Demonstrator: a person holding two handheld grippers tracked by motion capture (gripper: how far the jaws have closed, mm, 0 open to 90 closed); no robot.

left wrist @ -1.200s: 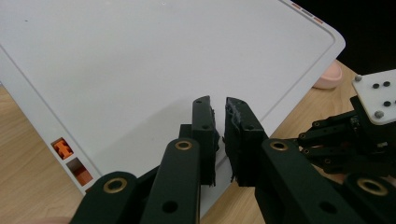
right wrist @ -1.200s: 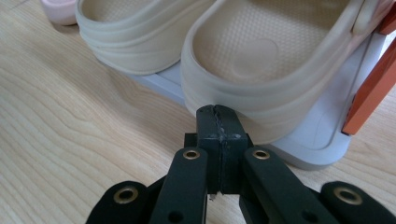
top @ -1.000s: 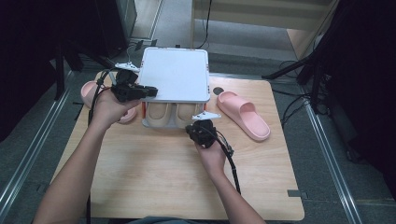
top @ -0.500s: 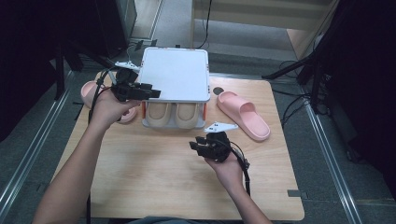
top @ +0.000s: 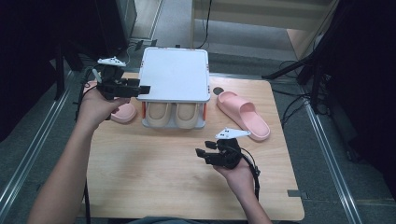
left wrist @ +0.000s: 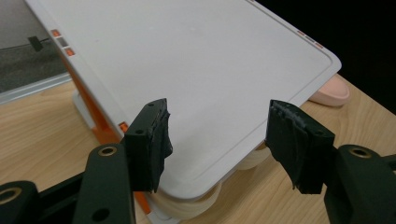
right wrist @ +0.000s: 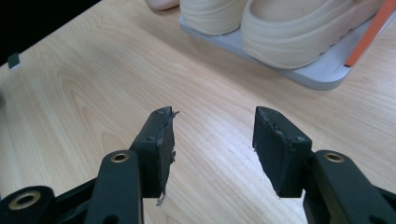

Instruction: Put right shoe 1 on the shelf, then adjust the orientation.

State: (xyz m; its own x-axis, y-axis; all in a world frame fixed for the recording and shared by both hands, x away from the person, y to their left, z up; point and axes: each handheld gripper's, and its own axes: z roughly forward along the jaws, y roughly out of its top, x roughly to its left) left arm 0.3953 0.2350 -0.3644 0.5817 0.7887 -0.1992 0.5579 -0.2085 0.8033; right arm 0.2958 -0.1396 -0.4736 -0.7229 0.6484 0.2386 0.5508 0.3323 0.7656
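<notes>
Here, a pale wooden table [top: 140, 177] on grey floor [top: 28, 140].

Shoe rack and beige shoes on the table

The rack [top: 175, 74] is a small two-level stand with a flat white top shelf with rounded corners, orange posts and a white bottom shelf. It stands upright at the far middle of the wooden table. On the bottom shelf, under the top one, a pair of beige shoes [top: 173, 115] sits side by side, touching, their rounded ends pointing toward the person and sticking out slightly past the top shelf's near edge. Both have thick cream soles and rest flat on the shelf.
</notes>
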